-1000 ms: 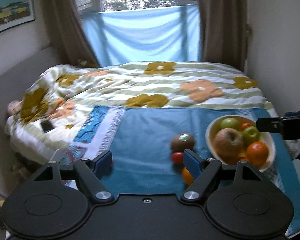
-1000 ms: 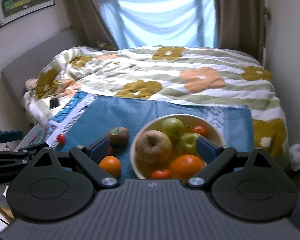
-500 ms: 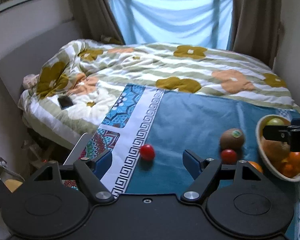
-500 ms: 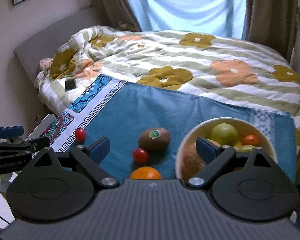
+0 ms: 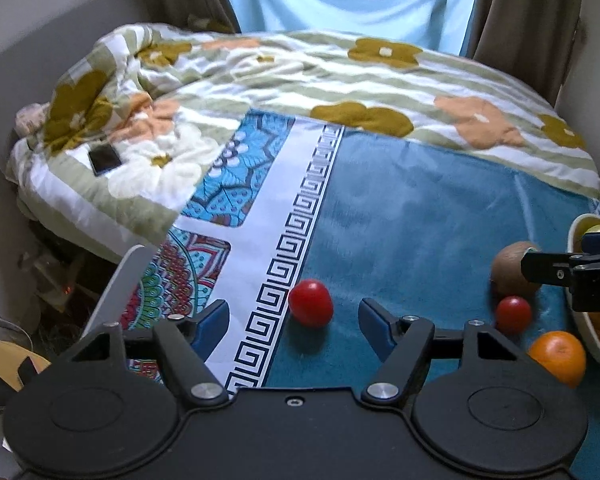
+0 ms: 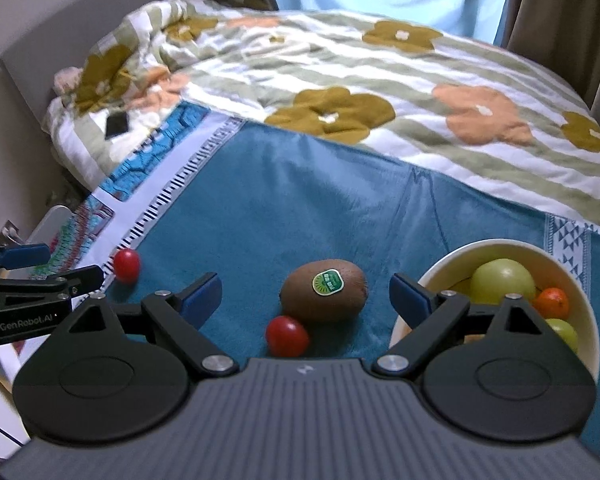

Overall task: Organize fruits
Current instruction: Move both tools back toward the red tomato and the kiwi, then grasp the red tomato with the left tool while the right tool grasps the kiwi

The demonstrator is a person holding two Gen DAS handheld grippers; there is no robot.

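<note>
Fruit sorting on a bed, both wrist views. The step in hand appears to be the approach to the loose fruit lying on the blue mat (image 5: 400, 216).

Left wrist view: the left tongs (image 5: 294, 322) stand released, their jaws closing, and nothing is pressed between the pads. A red tomato (image 5: 310, 308) lies on the mat in the gap, lower centre of the frame, nearer the right-hand finger yet clear of both. At the lower right lie a second tomato (image 5: 513, 314), a kiwi (image 5: 510, 268) and an orange (image 5: 558, 357), with the rim of the bowl (image 5: 571, 232) at the right edge.

Right wrist view: the right tongs (image 6: 306, 298) are released and wide, framing the kiwi (image 6: 324, 290) at lower centre; the smaller tomato (image 6: 287, 336) touches or nearly touches the kiwi's lower left side. The cream bowl (image 6: 512, 246), lower right, already holds green apples and small oranges.

The next move probably calls for lowering each pair of tongs until the pads flank its fruit at the widest part, closing gently because round fruit rolls on soft fabric, then carrying it to the bowl.

Compared with the frames a second ago, both views have swung away from the bowl, which then sat centrally in the right view, and dipped toward the mat. The red tomato, absent from the left view then, now lies between the left fingers, and those jaws stand narrower.
</note>
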